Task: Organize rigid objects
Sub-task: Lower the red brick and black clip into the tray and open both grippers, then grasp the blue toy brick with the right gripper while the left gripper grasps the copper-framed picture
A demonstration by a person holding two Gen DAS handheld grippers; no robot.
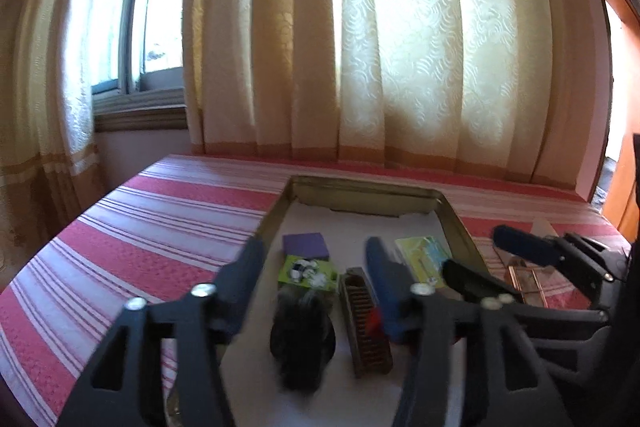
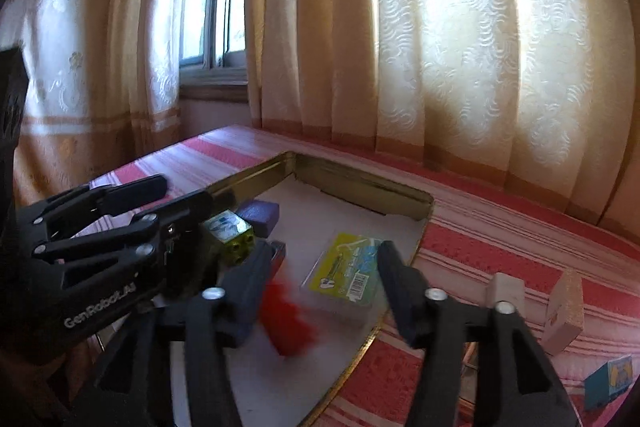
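A gold-rimmed tray (image 1: 360, 187) with a white floor lies on the striped cloth. It holds a purple block (image 1: 306, 245), a green printed block (image 1: 306, 273), a dark furry object (image 1: 302, 331), a brown ribbed piece (image 1: 364, 323) with a red tuft (image 1: 374, 319), and a yellow-green card pack (image 1: 420, 259). My left gripper (image 1: 316, 247) is open over the furry object and ribbed piece, pads not touching them. My right gripper (image 2: 331, 249) is open above the blurred red tuft (image 2: 288, 323) and card pack (image 2: 348, 275), gripping nothing. The left gripper (image 2: 184, 193) shows beside the green block (image 2: 232, 231).
Right of the tray (image 2: 360, 183), on the red striped cloth (image 2: 500, 239), stand two pale wooden blocks (image 2: 506, 291) (image 2: 564, 311) and a blue box (image 2: 610, 379). Cream curtains and a window close off the back. The right gripper (image 1: 476, 249) hangs over the tray's right rim.
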